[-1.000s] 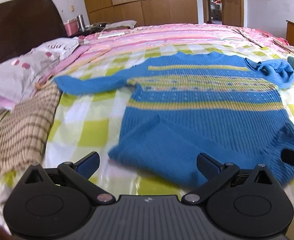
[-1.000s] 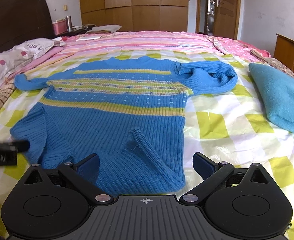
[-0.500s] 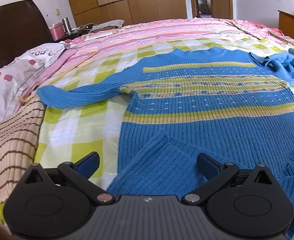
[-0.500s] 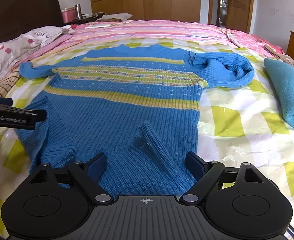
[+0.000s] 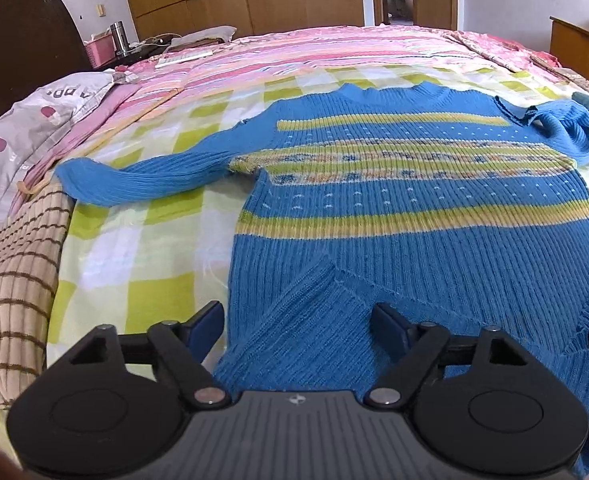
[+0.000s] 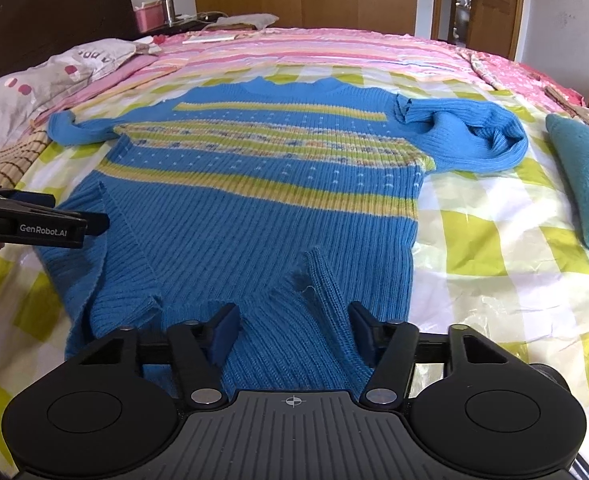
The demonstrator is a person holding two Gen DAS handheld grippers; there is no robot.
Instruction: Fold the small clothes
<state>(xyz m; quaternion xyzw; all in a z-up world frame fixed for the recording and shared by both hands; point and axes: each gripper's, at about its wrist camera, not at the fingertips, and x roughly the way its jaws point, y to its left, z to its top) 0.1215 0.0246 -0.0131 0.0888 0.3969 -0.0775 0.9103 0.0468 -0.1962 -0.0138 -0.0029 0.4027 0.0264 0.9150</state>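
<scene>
A blue knit sweater [image 5: 414,208] with yellow stripes lies flat, front up, on the green-checked sheet [image 5: 134,248]. Its left sleeve [image 5: 142,176] stretches out sideways; its right sleeve [image 6: 474,140] is bunched beside the shoulder. My left gripper [image 5: 298,320] sits low over the hem's left corner, jaws closing, with knit between the fingers but not pinched. My right gripper [image 6: 294,328] sits over the hem's right corner, where a raised fold [image 6: 326,280] stands between its closing jaws. One of the left gripper's fingers [image 6: 54,226] shows at the left of the right wrist view.
A grey dotted pillow [image 5: 22,136] and a beige striped cloth [image 5: 10,288] lie at the left. A teal folded cloth [image 6: 586,184] lies at the right. Pink striped bedding [image 5: 314,52] covers the far half of the bed, with a dark headboard [image 5: 18,48] and a wardrobe behind.
My left gripper has moved forward and right until the hem's left corner lies between its fingers. Both pairs of jaws have narrowed, the right ones more.
</scene>
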